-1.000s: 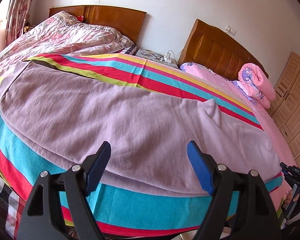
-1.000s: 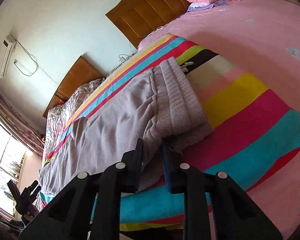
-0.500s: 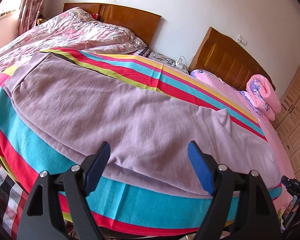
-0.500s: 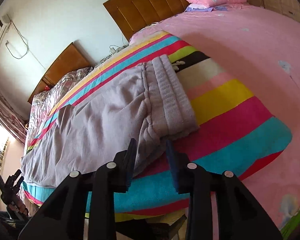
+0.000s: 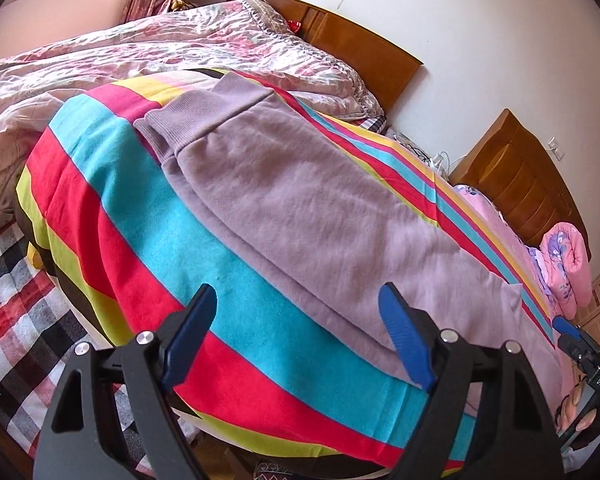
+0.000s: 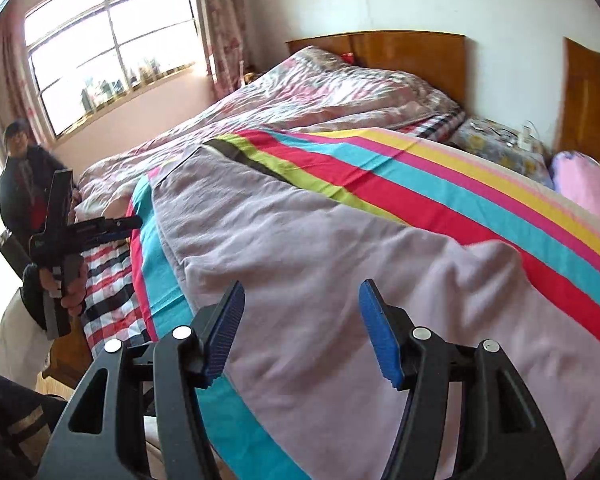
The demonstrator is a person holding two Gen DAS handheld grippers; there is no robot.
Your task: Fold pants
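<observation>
Lying flat and lengthwise on the striped blanket (image 5: 148,208), the lilac pants (image 5: 300,200) look soft, thick and limp, likely to sag and drag unless pinched at the ribbed cuffs (image 5: 204,116) nearest the blanket's end. The left gripper (image 5: 296,336) hangs open and empty; the right gripper (image 6: 300,328), its jaws just widening, holds nothing.

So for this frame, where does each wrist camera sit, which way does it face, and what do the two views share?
Left wrist: sits behind the open left gripper, looking across the bed at the lilac fleece pants near their ribbed end; the right gripper shows at the right edge.
Right wrist: sits behind the right gripper, whose jaws have just been opening and hold nothing, facing the window; the left gripper shows at left.
Shared: the pants and the striped multicoloured blanket.
</observation>
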